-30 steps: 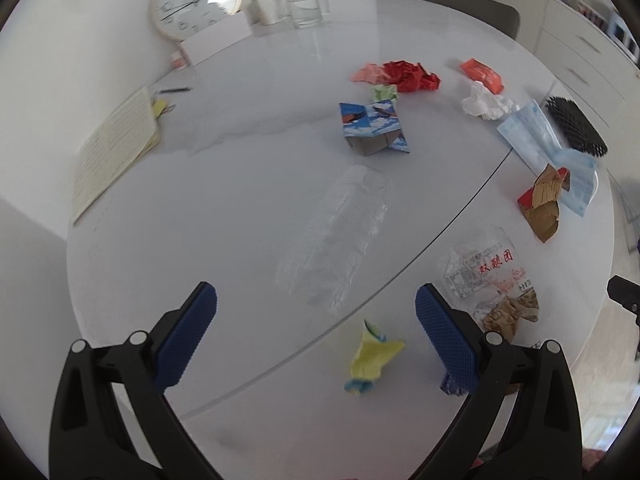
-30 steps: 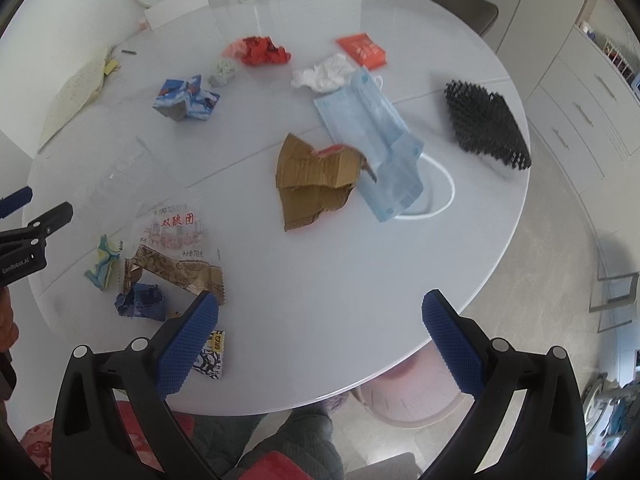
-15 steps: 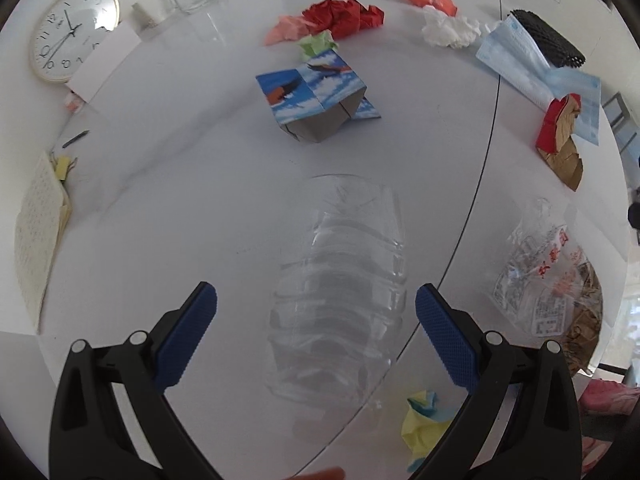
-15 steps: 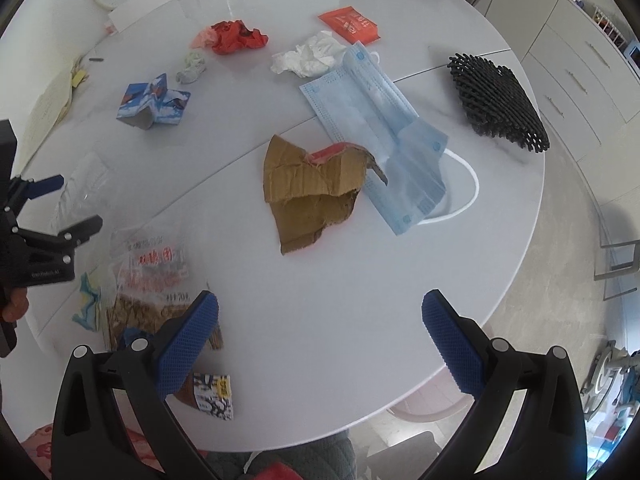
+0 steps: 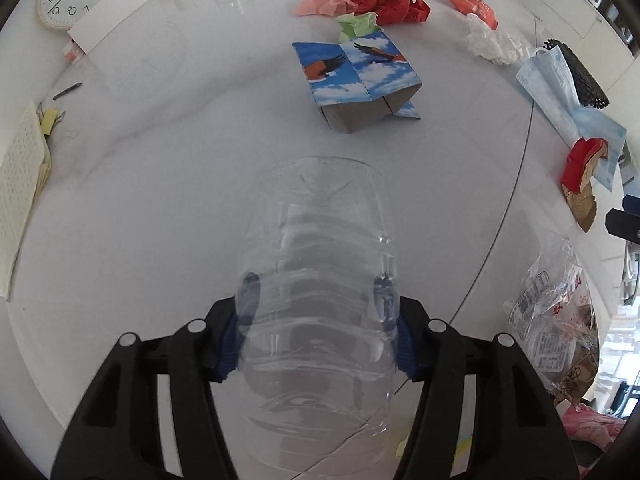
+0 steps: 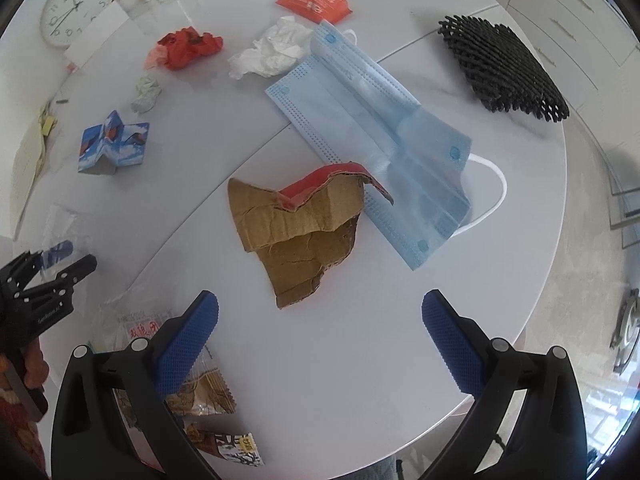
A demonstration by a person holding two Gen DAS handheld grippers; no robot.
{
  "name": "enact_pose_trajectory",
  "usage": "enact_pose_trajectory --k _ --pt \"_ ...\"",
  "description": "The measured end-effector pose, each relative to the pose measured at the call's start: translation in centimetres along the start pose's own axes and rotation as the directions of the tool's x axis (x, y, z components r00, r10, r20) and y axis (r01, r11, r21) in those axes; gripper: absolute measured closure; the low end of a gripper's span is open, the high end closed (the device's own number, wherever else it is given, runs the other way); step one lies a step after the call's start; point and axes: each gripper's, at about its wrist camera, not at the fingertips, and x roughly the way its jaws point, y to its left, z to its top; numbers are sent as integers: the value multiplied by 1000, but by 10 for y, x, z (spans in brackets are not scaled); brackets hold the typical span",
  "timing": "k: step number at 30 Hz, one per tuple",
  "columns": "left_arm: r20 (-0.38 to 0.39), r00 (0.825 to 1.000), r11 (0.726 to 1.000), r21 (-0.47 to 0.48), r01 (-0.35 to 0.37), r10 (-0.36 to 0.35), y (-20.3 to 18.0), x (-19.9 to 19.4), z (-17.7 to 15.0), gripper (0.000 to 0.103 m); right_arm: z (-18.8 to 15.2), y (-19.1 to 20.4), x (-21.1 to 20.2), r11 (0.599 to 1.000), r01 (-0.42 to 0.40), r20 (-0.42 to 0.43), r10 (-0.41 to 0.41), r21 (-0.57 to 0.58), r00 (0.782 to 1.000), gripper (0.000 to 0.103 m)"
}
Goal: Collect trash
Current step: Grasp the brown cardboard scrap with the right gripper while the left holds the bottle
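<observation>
Glossy round table [image 5: 168, 184], ribbed clear bottle [image 5: 320, 280]

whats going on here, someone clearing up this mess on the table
Yes. A person with a gripper in each hand is collecting trash from a round white table. The left gripper has its blue pads against both sides of a crushed clear plastic bottle lying on the table. The right gripper hangs open and empty above a torn piece of brown cardboard, beside a light blue face mask. Wrappers and crumpled paper lie scattered around.
</observation>
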Motion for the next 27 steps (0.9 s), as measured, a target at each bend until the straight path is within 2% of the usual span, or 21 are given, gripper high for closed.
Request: enact_pose_trajectory --k 5,11,14,17,21,27 --pt "36 999 997 -67 36 -33 6 -22 -2 45 2 3 3 1000 8 -1 -8 4 1000 2" --pt "129 985 976 -167 137 -116 8 -64 -9 45 9 9 0 1000 -7 30 6 31 1000 2" --pt "186 979 983 -145 116 -89 -5 -83 -1 45 14 8 4 998 -7 27 5 62 1000 2" --pt "231 969 984 -131 123 -90 -14 -98 -3 45 21 7 9 995 -11 21 9 96 1000 2" --pt "240 961 978 -121 171 -139 -27 -100 3 45 32 8 22 989 -19 18 16 148 1000 2" --pt "233 959 980 -77 182 -160 -42 -98 1 45 49 24 37 990 17 17 -20 137 1000 2"
